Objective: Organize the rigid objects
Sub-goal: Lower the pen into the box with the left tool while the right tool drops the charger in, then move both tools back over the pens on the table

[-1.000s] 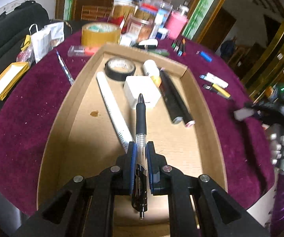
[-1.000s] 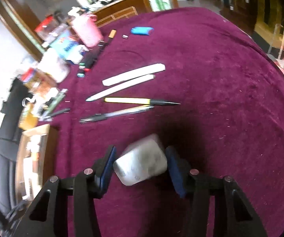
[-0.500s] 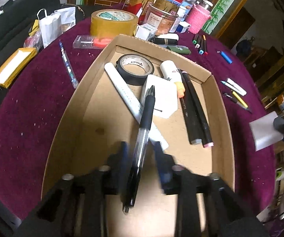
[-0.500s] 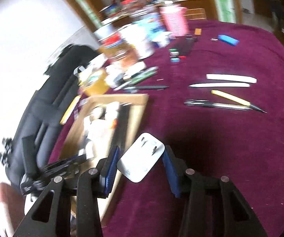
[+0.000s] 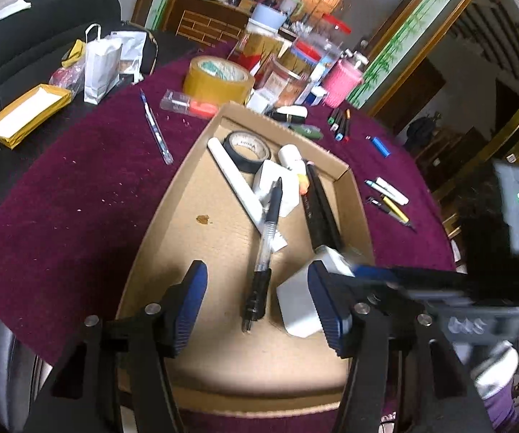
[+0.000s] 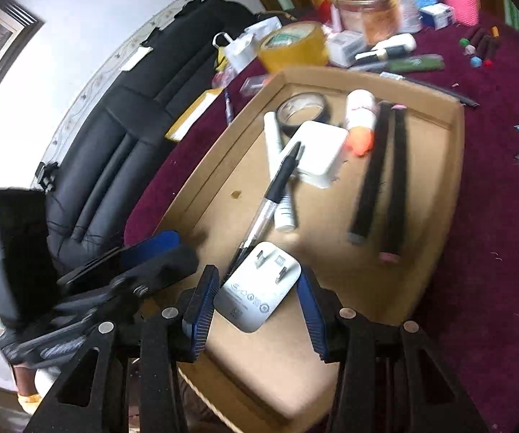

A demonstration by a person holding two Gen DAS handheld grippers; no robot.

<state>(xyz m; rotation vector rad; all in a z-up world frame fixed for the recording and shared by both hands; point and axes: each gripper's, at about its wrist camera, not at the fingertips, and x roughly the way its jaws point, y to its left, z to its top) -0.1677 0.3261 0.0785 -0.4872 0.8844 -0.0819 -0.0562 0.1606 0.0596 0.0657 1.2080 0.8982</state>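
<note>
A brown cardboard tray (image 5: 158, 223) sits on a purple table (image 5: 79, 187). At the far end of the tray lies a black roll of tape (image 5: 246, 146); there is small print on its inner ring, too small to read. Beside it are a long white tube (image 5: 236, 184), a white box (image 5: 277, 189), a small white bottle (image 5: 290, 155) with an orange tip, and two long black sticks (image 5: 322, 209) lying side by side on the right. A black pen (image 5: 264, 249) lies loose in the middle of the tray, its tip resting on the white box.

The left gripper (image 5: 259, 303) has just been opening. Its blue fingers (image 5: 190, 299) are spread wide, with the pen lying between them and untouched.

The right gripper (image 6: 257, 299) pinches a white plug (image 6: 257, 287) over the near end of the tray. The plug has two metal prongs and tiny grey signs on its face, too small to read.

Just past the tray stands a big yellow roll of tape (image 5: 218, 79). More pens (image 5: 389, 198) lie on the table to the right.
</note>
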